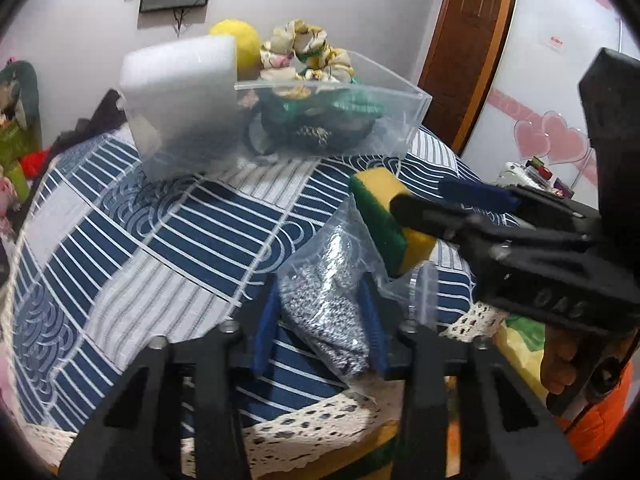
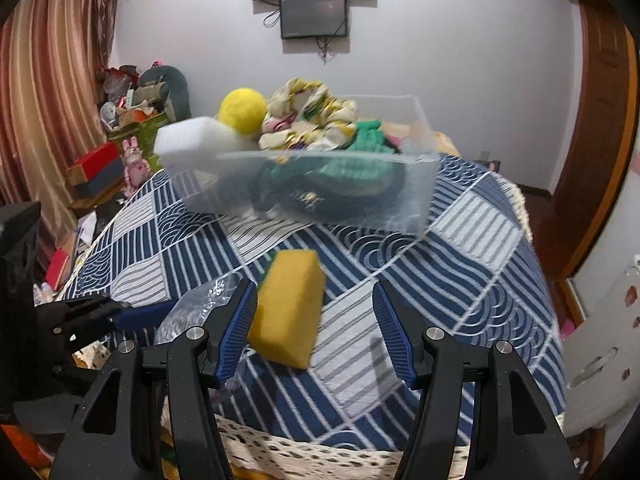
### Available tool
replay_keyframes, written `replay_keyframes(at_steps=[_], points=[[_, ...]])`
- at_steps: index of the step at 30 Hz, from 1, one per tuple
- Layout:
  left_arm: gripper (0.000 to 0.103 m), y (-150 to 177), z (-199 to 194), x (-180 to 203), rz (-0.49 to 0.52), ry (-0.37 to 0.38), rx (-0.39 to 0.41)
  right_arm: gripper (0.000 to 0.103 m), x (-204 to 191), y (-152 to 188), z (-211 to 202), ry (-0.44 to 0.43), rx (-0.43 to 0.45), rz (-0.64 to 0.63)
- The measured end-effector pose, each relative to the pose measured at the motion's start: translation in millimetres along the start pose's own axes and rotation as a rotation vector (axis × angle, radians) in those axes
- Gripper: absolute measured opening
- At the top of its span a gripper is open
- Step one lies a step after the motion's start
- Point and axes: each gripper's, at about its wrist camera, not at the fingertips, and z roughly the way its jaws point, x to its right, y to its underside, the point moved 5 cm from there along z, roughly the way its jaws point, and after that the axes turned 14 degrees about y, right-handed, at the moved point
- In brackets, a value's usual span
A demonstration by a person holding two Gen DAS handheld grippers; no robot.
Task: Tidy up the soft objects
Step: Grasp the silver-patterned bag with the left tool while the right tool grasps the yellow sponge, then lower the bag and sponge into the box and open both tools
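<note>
A clear plastic box (image 1: 404, 94) (image 2: 420, 184) stands on the blue patterned cloth, holding scrunchies (image 1: 304, 56) (image 2: 308, 116), a white foam block (image 1: 180, 80) (image 2: 196, 140) and a yellow ball (image 1: 240, 40) (image 2: 242, 110). A yellow-and-green sponge (image 1: 384, 220) (image 2: 288, 308) lies tilted on the cloth between the blue pads of my right gripper (image 2: 316, 332), which is open around it. My left gripper (image 1: 320, 328) is closed on a clear bag of silver scourer (image 1: 328, 300), which also shows in the right wrist view (image 2: 200, 304).
The table (image 2: 480, 260) has a lace edge at the front. A cluttered shelf with boxes (image 2: 100, 168) stands at the left, a wooden door (image 1: 464, 40) at the right, a wall screen (image 2: 314, 16) behind.
</note>
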Motion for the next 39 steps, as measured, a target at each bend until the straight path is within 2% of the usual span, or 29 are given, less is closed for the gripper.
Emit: replay_keyframes(at_steps=[5, 7, 13, 14, 15, 17, 23, 39], points=[[0.026, -8.0, -14.2, -15.1, -0.022, -0.049, 0.031, 0.056, -9.7, 6.2, 6.9, -0.033, -0.028, -0.006], [0.025, -12.4, -19.8, -21.1, -0.026, -0.078, 0.051, 0.056, -12.1, 6.8, 8.9, -0.047, -0.037, -0.006], [0.024, -19.1, -33.8, -29.9, -0.029, -0.1, 0.084, 0.055, -24.1, 14.3, 18.5, -0.087, -0.071, -0.028], [0.024, -20.7, -34.7, -30.5, -0.031, -0.099, 0.089, 0.051, -25.3, 14.6, 19.6, -0.097, -0.078, -0.029], [0.024, -22.6, -36.4, -31.1, -0.031, -0.096, 0.093, 0.039, -26.8, 15.7, 21.0, -0.108, -0.084, -0.029], [0.024, -27.2, -36.3, -27.9, -0.023, -0.097, 0.103, 0.037, -28.3, 15.5, 20.7, -0.113, -0.084, -0.03], [0.024, -48.4, -46.2, -16.7, 0.014, -0.083, 0.15, 0.036, -19.7, 4.0, 7.6, -0.064, -0.024, -0.02], [0.024, -136.2, -45.7, 1.0, 0.113, -0.105, 0.291, 0.036, 25.9, -69.4, -18.9, 0.034, 0.178, 0.067]])
